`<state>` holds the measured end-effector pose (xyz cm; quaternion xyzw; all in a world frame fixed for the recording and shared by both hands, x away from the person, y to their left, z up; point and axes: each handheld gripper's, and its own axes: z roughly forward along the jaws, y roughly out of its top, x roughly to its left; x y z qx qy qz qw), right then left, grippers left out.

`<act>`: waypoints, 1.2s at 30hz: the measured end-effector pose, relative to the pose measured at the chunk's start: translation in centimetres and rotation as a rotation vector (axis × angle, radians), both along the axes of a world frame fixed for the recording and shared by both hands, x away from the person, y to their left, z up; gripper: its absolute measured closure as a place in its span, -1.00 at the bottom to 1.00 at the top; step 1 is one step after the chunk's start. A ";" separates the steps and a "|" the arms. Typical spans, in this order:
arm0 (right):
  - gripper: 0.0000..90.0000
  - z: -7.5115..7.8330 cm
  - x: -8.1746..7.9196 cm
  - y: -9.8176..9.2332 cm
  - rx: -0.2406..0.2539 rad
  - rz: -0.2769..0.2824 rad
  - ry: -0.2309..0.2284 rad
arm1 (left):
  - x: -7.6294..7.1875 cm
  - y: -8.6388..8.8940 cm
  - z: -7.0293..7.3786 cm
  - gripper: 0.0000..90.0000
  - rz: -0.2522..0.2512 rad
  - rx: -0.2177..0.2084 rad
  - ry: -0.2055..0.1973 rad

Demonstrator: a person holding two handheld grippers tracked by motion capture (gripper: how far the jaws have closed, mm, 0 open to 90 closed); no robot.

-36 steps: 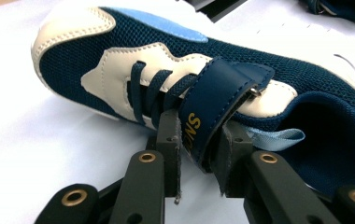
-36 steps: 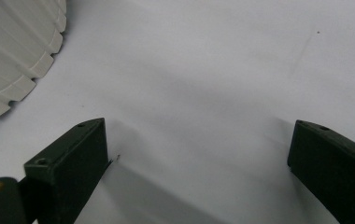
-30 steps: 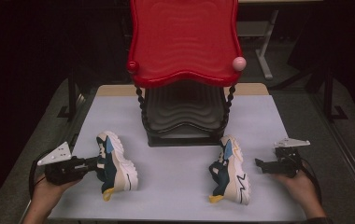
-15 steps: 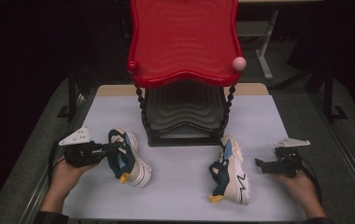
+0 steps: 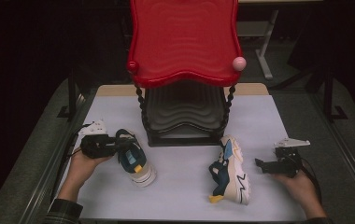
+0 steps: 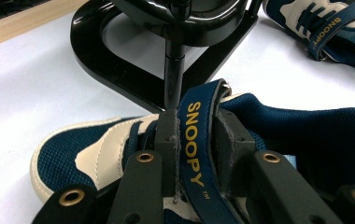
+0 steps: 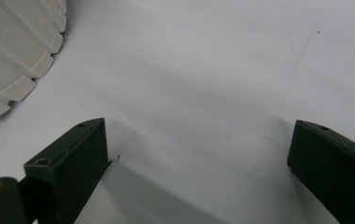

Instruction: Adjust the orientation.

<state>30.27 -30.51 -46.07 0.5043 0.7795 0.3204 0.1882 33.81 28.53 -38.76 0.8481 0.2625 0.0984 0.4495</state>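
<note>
the left gripper (image 5: 115,145) holds the left shoe (image 5: 133,161) by its blue strap (image 6: 199,149): in the left gripper view the two pads stand narrow with the strap pinched between them, one pad on each face. the shoe sits near the tabletop's (image 5: 175,196) left edge, just in front of the rack's (image 5: 185,135) front left corner, close beside the black base (image 6: 119,79) with a little white cloth showing between. its long axis runs slantwise, toe toward the front edge and a bit to the right, heel toward the gripper and the left edge. the gripper lies level and comes at the shoe from the left, so the rack's lower shelf (image 5: 185,109) lies to the right of it and farther back. i judge the coming move turns on that: the shoe has to go up and across past the left post (image 6: 173,70), which stands directly ahead of the jaws, and the toe has to swing toward the rack.

the right shoe (image 5: 229,170) lies on its side in front of the rack's right front corner, long axis nearly front to back, yellow tip toward the front edge. the right gripper (image 5: 262,164) rests just to its right, jaws wide and empty over bare cloth, pointing left at it; the white sole (image 7: 12,60) edges into the right gripper view. the right hand (image 5: 301,186) is plainly the nearer one for that shoe.
</note>
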 end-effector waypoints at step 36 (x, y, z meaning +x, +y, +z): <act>-0.90 0.0 0.0 0.0 0.000 -0.001 -0.001 | -4.8 -3.0 1.2 0.49 -0.129 -0.099 0.117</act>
